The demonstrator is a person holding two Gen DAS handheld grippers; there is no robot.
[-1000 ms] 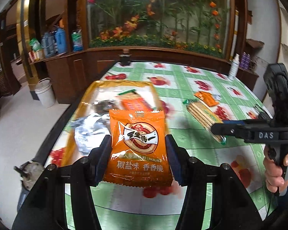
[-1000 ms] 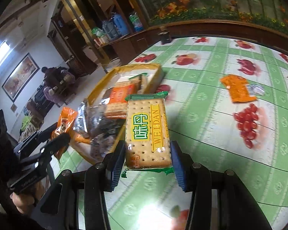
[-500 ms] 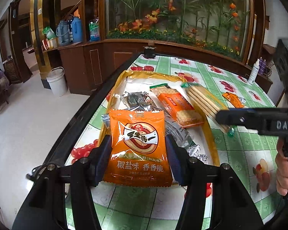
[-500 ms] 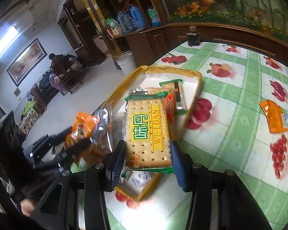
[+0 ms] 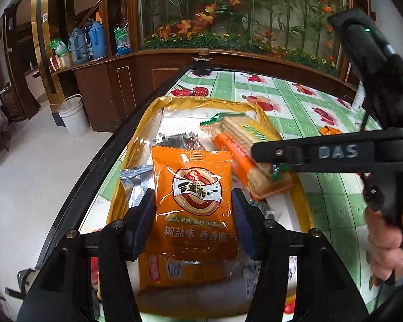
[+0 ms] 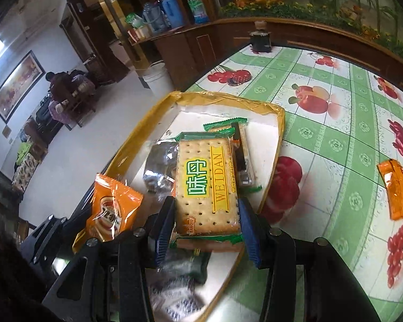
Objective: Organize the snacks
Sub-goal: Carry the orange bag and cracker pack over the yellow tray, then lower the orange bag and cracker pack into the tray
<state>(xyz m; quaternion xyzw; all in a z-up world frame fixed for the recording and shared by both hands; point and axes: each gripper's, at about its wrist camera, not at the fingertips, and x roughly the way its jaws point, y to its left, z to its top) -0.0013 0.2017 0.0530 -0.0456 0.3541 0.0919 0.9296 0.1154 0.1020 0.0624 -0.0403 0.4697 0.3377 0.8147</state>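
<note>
The left tongs (image 5: 192, 209) are clamped on an orange snack packet (image 5: 193, 204), their blue pads pressing both side edges, and hold it upright above the near end of a yellow-rimmed tray (image 5: 137, 145). The right tongs (image 6: 205, 214) grip a green-trimmed Weidan cracker pack (image 6: 207, 185) the same way — flat face up, over the tray's (image 6: 145, 131) near right part. Inside the tray lie silver foil packets (image 6: 161, 166), another cracker pack (image 6: 241, 147) and an orange-wrapped biscuit pack (image 5: 244, 166). The tray sits at the left edge of a table (image 6: 335, 139) covered in a green fruit-print cloth. Farther right on the cloth — well apart from the tray — lies a loose orange packet (image 6: 396, 187). A hand (image 5: 387, 241) holds the right tongs' handle.
</note>
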